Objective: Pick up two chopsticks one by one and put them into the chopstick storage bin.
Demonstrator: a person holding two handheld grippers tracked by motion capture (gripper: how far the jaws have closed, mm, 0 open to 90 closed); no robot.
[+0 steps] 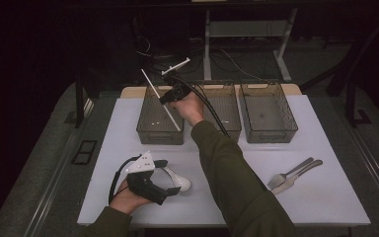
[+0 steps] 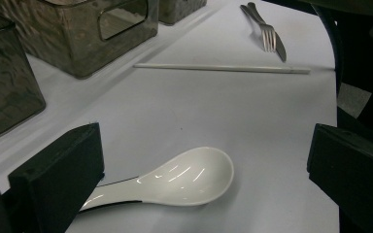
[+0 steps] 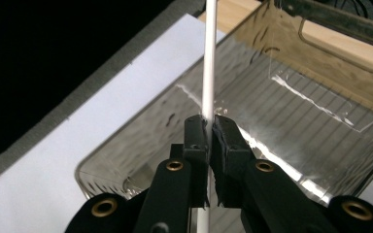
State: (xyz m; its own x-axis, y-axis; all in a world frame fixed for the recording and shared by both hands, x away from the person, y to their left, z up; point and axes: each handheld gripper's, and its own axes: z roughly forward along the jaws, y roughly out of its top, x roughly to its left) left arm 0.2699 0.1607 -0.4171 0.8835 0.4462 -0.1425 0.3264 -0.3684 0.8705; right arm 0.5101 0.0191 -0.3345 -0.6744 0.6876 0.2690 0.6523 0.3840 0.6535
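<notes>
Closest to the camera on my right gripper (image 3: 208, 127), the two black jaws are pinched tight on a thin white chopstick (image 3: 209, 58), which runs straight up between the pads and on past them. Beneath it sits the leftmost smoky plastic bin (image 3: 315, 141), with its ribbed floor and cut-out handle in sight. From the high view, my right hand (image 1: 190, 106) reaches forward over that bin (image 1: 148, 131), and the chopstick (image 1: 160, 98) slants across it, upper end toward the far left, lower end down inside near the front wall. Whether its tip touches the bin floor I cannot tell.

My left gripper (image 1: 165, 173) rests low near the front edge of the white table (image 1: 325, 197), jaws spread wide apart. A white ceramic soup spoon (image 2: 184, 177) lies flat on the table between them, bowl up, its handle running toward the jaw at the left of the left gripper view; neither pad presses on it. Farther out in that view a second white chopstick (image 2: 221, 68) lies flat on the table, and beyond it a metal fork (image 2: 267, 34) and a knife (image 2: 278, 46) lie side by side, touching. In the high view the fork (image 1: 281, 180) and knife (image 1: 303, 167) sit at the right of the table, in front of the rightmost of the three bins (image 1: 269, 131). The middle bin (image 1: 227, 111) stands just behind my right forearm.
</notes>
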